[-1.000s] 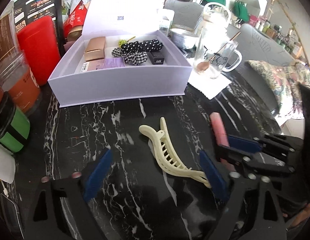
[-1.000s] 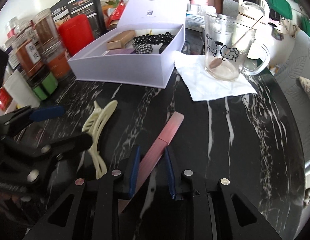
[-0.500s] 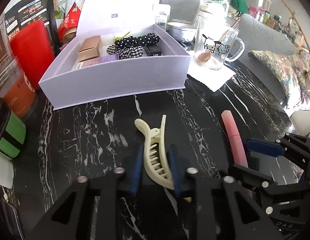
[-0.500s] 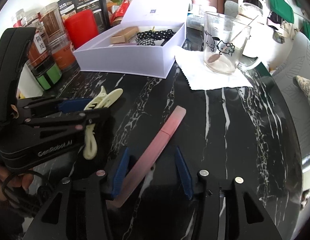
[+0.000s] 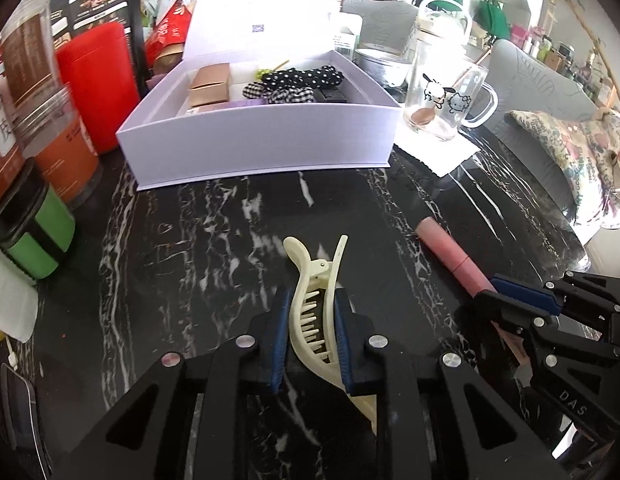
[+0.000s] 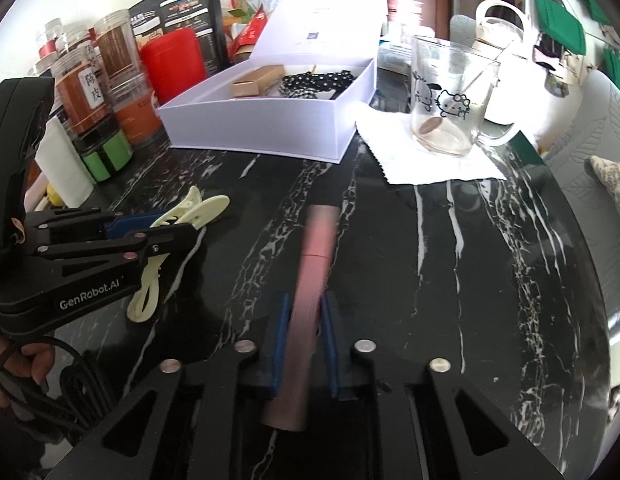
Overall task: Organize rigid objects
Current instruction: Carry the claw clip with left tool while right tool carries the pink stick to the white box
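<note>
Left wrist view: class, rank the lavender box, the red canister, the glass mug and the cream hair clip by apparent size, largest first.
1. lavender box
2. red canister
3. glass mug and cream hair clip: unsure, since the clip looks large mainly through nearness to the camera.

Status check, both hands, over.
Left hand-held gripper shut on hair clip. Right hand-held gripper shut on pink tube. Open box ahead, path unobstructed.
</note>
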### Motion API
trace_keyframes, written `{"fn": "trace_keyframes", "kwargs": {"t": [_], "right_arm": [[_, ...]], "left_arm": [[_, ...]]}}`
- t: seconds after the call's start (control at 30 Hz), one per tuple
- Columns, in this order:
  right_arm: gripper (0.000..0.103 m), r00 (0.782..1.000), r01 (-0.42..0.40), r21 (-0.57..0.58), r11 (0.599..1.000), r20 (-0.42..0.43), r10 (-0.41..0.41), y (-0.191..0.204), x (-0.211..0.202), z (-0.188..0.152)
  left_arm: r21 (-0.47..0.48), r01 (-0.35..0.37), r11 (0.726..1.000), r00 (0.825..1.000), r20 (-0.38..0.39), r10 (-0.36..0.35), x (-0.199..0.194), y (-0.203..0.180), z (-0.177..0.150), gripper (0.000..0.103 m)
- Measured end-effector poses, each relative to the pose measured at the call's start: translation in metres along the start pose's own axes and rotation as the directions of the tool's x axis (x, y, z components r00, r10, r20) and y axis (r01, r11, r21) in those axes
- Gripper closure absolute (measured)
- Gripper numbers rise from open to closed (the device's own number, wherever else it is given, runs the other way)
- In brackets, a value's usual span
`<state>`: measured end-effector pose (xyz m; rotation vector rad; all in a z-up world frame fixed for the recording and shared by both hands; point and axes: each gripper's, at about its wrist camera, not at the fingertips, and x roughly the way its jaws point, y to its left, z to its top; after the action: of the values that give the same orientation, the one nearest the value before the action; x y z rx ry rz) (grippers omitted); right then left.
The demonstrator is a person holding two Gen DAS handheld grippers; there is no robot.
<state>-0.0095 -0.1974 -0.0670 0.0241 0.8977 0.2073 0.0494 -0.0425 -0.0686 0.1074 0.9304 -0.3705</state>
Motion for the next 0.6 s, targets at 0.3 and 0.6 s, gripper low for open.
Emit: {"fn": "trace_keyframes", "kwargs": {"t": [0.3,0.6], "right_arm": [[0.090,1.000,-0.021,0.014,1.000,0.011,0.021,-0.002,-0.011,-0.001],[0.090,0.999,-0.033,-0.012,0.999,0.032,0.034,0.011,-0.023,-0.006]], "left_arm": [[-0.024,-0.001,1.000,1.000,0.031,0.002,-0.015,0.008,-0.004,0.082],[-0.029,0.001,1.000,0.997,0.073,0.002,-0.036,0.007,-0.008,0.082]]}}
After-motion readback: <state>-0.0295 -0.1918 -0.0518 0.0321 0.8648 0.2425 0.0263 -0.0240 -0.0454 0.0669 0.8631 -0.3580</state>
